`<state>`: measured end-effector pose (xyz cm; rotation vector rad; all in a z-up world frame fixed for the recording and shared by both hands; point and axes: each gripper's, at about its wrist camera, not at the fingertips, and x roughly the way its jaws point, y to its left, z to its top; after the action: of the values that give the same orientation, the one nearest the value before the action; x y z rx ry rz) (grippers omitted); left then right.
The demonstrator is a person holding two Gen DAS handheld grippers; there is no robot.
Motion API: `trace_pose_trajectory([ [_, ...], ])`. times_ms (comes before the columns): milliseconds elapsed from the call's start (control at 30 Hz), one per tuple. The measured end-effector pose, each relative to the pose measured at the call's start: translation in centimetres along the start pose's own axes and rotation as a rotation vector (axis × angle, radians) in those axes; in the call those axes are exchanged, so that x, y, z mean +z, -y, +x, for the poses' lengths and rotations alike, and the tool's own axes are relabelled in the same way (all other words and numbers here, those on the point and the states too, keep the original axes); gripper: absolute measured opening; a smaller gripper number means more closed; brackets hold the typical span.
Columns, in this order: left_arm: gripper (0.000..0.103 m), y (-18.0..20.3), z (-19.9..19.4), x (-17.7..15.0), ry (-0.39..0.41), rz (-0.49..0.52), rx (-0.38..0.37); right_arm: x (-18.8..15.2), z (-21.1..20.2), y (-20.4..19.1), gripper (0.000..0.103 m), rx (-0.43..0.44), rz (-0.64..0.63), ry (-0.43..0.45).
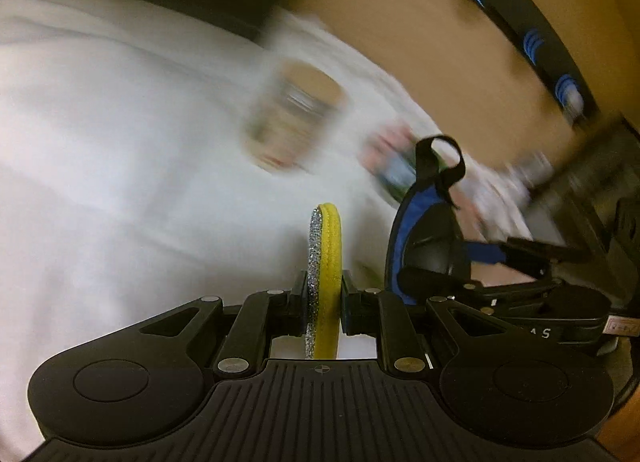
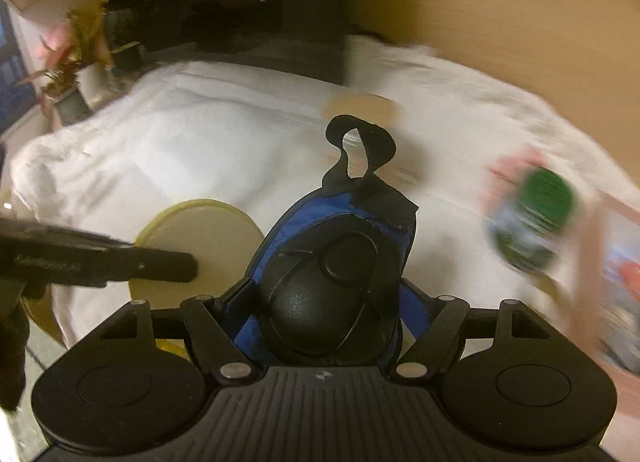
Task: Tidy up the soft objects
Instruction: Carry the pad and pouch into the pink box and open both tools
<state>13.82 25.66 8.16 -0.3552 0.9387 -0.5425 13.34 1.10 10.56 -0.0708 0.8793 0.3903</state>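
Note:
My left gripper (image 1: 325,302) is shut on a round yellow sponge pad (image 1: 325,258) with a glittery silver face, held edge-on above the white cloth (image 1: 120,142). The pad also shows in the right wrist view (image 2: 200,234), with a left finger (image 2: 160,262) across it. My right gripper (image 2: 326,302) is shut on a blue and black padded protector (image 2: 332,262) with a black strap loop (image 2: 360,142). The protector also shows at the right of the left wrist view (image 1: 432,238), close beside the pad.
On the cloth stand a blurred cup with a brown lid (image 1: 296,114) and a green-topped container (image 2: 532,218). A printed box (image 2: 616,270) lies at right. A plant (image 2: 76,54) stands at far left. A wooden wall (image 1: 440,42) runs behind.

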Motion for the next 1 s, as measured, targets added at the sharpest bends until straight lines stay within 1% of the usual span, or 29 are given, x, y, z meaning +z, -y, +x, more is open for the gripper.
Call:
trace_pose_trajectory([
  [133, 0.017, 4.3, 4.6, -0.7, -0.145, 0.075, -0.133, -4.5, -3.9, 5.2, 0.076, -0.132, 0.092, -0.028],
  [200, 0.017, 6.6, 6.6, -1.1, -0.213, 0.11, -0.186, -6.5, -5.7, 7.6, 0.076, -0.191, 0.15, -0.038],
  [267, 0.017, 8.9, 8.3, -1.0, -0.263, 0.147, -0.225, -8.3, -7.6, 9.9, 0.076, -0.259, 0.197, -0.04],
  [333, 0.017, 11.2, 9.5, -0.4, -0.286, 0.184, -0.263, -9.5, -9.4, 11.6, 0.076, -0.309, 0.235, -0.03],
  [400, 0.017, 13.1, 10.1, 0.6, -0.29, 0.195, -0.308, -10.4, -11.3, 13.1, 0.076, -0.337, 0.272, -0.002],
  [467, 0.017, 15.2, 10.7, 2.3, -0.27, 0.198, -0.355, -10.9, -13.1, 14.3, 0.076, -0.363, 0.299, 0.035],
  [500, 0.017, 16.2, 10.9, 3.3, -0.249, 0.204, -0.365, -11.0, -13.6, 14.6, 0.076, -0.371, 0.307, 0.051],
  [600, 0.017, 18.9, 12.1, 6.4, -0.159, 0.214, -0.37, -11.5, -14.8, 15.8, 0.076, -0.386, 0.326, 0.085],
  [633, 0.017, 19.6, 12.7, 7.5, -0.134, 0.193, -0.375, -11.6, -15.0, 16.3, 0.076, -0.388, 0.331, 0.089],
  [733, 0.017, 21.7, 16.0, 10.0, -0.091, 0.134, -0.382, -12.0, -15.2, 17.3, 0.076, -0.383, 0.341, 0.092],
  [800, 0.017, 22.4, 18.7, 11.2, -0.098, 0.095, -0.385, -12.1, -14.8, 18.0, 0.076, -0.376, 0.353, 0.086],
  [867, 0.017, 22.7, 22.2, 11.6, -0.156, 0.035, -0.391, -12.1, -14.3, 18.5, 0.076, -0.368, 0.36, 0.077],
  [900, 0.019, 22.9, 24.1, 11.6, -0.19, 0.022, -0.365, -12.2, -14.1, 18.6, 0.076, -0.366, 0.361, 0.074],
  [933, 0.027, 23.1, 25.9, 11.3, -0.212, 0.048, -0.311, -12.3, -13.9, 18.8, 0.076, -0.364, 0.361, 0.068],
  [967, 0.033, 23.5, 27.1, 11.0, -0.214, 0.104, -0.244, -12.4, -13.7, 18.7, 0.076, -0.362, 0.361, 0.062],
  [1000, 0.045, 24.1, 28.1, 10.5, -0.204, 0.192, -0.161, -12.5, -13.7, 18.7, 0.076, -0.36, 0.36, 0.059],
])
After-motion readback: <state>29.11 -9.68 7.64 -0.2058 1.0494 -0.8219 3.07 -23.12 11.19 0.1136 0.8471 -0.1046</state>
